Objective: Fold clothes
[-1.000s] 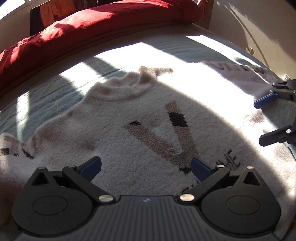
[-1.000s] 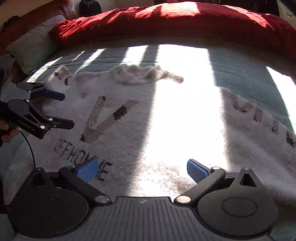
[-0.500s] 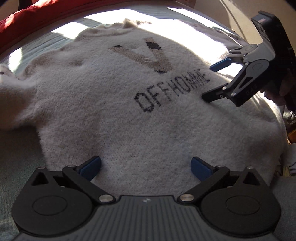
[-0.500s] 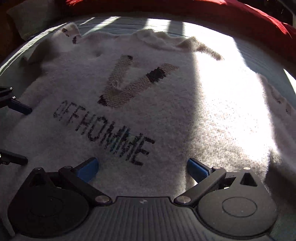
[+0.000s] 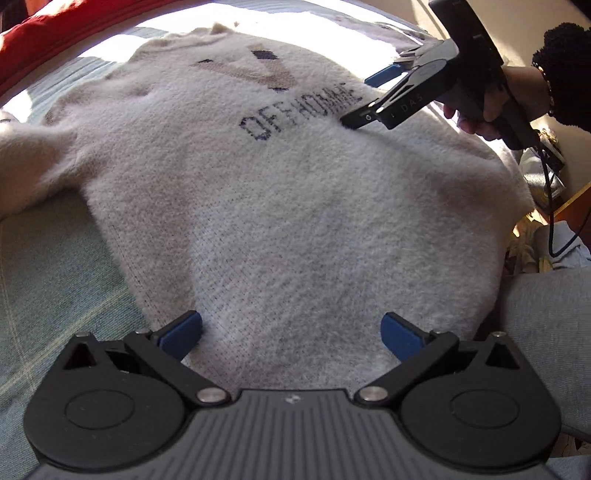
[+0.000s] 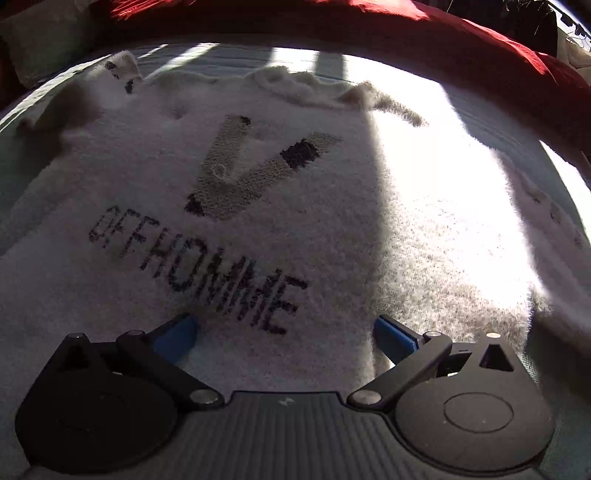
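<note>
At the far left of the left wrist view a sleeve [image 5: 33,162] of the sweater [image 5: 295,206] runs off the edge of frame, lying on the pale green bedspread [image 5: 55,266]. The sweater itself is spread face up and nearly flat across the bed, collar toward the red duvet [image 5: 55,33] at the head, hem toward the cameras.

The left gripper [image 5: 291,334] sits low over the hem near the sweater's left side seam, jaws spread wide with nothing between them; one blue pad [image 5: 181,332] is at the seam's edge, though whether it touches the knit I cannot tell. Further right, the right gripper [image 5: 364,98] reaches in over the chest beside the lettering [image 5: 299,110], a hand [image 5: 491,107] in a dark sleeve behind it. Its jaws are also wide apart and grip nothing; in its own view it [image 6: 284,338] hovers just below the printed word.

By my reading no fold has been made yet: this looks like the settling-in before a first grasp. The next move probably calls for each gripper to pinch a single edge of fabric, hem or side seam, without bunching the fluffy knit, then carry it over evenly.

Counted: one sweater, two grippers, one hand in view, one large V motif [image 6: 255,170], one line of lettering.
</note>
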`<state>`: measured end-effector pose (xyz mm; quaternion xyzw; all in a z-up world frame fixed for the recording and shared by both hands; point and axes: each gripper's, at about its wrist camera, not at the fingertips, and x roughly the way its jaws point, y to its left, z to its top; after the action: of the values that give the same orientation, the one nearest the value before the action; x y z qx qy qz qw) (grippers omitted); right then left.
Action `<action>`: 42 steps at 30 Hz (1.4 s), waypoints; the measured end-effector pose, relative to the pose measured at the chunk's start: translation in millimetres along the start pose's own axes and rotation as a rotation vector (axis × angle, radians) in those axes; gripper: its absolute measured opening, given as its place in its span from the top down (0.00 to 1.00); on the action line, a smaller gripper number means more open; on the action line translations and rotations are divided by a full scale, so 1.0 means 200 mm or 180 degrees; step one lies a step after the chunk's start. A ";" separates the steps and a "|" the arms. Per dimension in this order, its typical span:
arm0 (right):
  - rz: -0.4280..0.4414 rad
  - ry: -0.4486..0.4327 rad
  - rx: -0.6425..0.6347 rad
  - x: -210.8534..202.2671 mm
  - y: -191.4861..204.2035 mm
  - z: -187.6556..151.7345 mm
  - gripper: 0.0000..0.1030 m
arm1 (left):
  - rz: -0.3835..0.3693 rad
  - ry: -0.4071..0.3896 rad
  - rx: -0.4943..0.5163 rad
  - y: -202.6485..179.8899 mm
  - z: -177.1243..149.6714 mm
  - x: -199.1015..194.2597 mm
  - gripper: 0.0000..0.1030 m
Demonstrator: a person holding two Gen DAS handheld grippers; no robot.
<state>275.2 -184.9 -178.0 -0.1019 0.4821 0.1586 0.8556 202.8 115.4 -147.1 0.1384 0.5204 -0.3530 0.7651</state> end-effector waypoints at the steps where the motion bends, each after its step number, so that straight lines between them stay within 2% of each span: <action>1: -0.0021 -0.0012 0.0021 0.00 0.00 0.00 0.00 | -0.0010 -0.0062 0.0024 0.01 0.02 -0.02 0.02; 4: -0.0087 0.0085 0.0045 -0.02 0.04 0.05 0.00 | -0.0033 -0.0336 0.0228 0.02 0.11 -0.04 0.02; 6: 0.0093 0.0045 0.0021 -0.06 0.07 0.08 0.00 | -0.0080 -0.0414 0.0359 0.02 0.16 0.00 0.02; 8: 0.0322 0.0004 -0.0224 -0.12 0.16 0.06 0.00 | -0.0149 -0.0408 0.0540 0.00 0.19 0.06 0.02; 10: 0.0537 0.0117 -0.0603 -0.12 0.26 0.01 0.00 | -0.0235 -0.0363 0.0835 -0.04 0.17 0.13 0.02; 12: 0.0677 0.0203 -0.0957 -0.13 0.33 -0.09 0.00 | -0.0169 -0.0293 0.1100 -0.09 0.10 0.15 0.01; 13: 0.0707 0.0151 -0.1088 -0.15 0.34 -0.15 0.00 | -0.0140 -0.0284 0.1175 -0.10 0.06 0.14 0.01; 14: 0.0735 0.0122 -0.1205 -0.18 0.34 -0.21 0.00 | -0.0130 -0.0233 0.1173 -0.10 0.02 0.12 0.01; 18: 0.0768 0.0298 -0.1483 -0.29 0.22 -0.39 0.00 | -0.0069 0.0039 0.1155 -0.09 -0.11 0.02 0.01; 21: 0.0731 0.0549 -0.1727 -0.35 0.18 -0.45 0.00 | -0.0012 0.0184 0.1294 -0.13 -0.10 -0.03 0.01; 22: 0.0718 0.0613 -0.1808 -0.37 0.18 -0.45 0.00 | -0.0028 0.0125 0.1334 -0.15 -0.08 -0.04 0.01; 24: 0.0750 0.0537 -0.1896 -0.40 0.20 -0.41 0.00 | -0.0091 -0.0095 0.1417 -0.20 -0.01 -0.06 0.01; 26: 0.0910 0.0279 -0.1929 -0.41 0.25 -0.35 0.00 | -0.0147 -0.0278 0.1519 -0.27 0.07 -0.01 0.01; 29: 0.1174 0.0133 -0.2122 -0.33 0.36 -0.29 0.00 | -0.0272 -0.0366 0.1677 -0.36 0.14 0.13 0.01; 32: 0.1256 0.0123 -0.2329 -0.30 0.34 -0.33 0.00 | -0.0336 -0.0227 0.1885 -0.40 0.09 0.21 0.01; 35: 0.1321 0.0128 -0.2501 -0.27 0.32 -0.39 0.00 | -0.0313 -0.0140 0.1905 -0.37 -0.03 0.18 0.01; 39: 0.1144 0.0375 -0.2469 -0.33 0.18 -0.46 0.00 | -0.0217 0.0171 0.1921 -0.32 -0.12 0.10 0.01; 41: 0.1065 0.0490 -0.2475 -0.36 0.17 -0.44 0.00 | -0.0203 0.0299 0.1949 -0.31 -0.10 0.05 0.01; 42: 0.1032 0.0543 -0.2467 -0.37 0.17 -0.41 0.00 | -0.0174 0.0268 0.1906 -0.29 -0.06 0.03 0.01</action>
<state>161.3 -192.3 -157.9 -0.3516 0.4656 0.4515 0.6751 154.7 78.8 -148.4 0.3582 0.4281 -0.5052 0.6582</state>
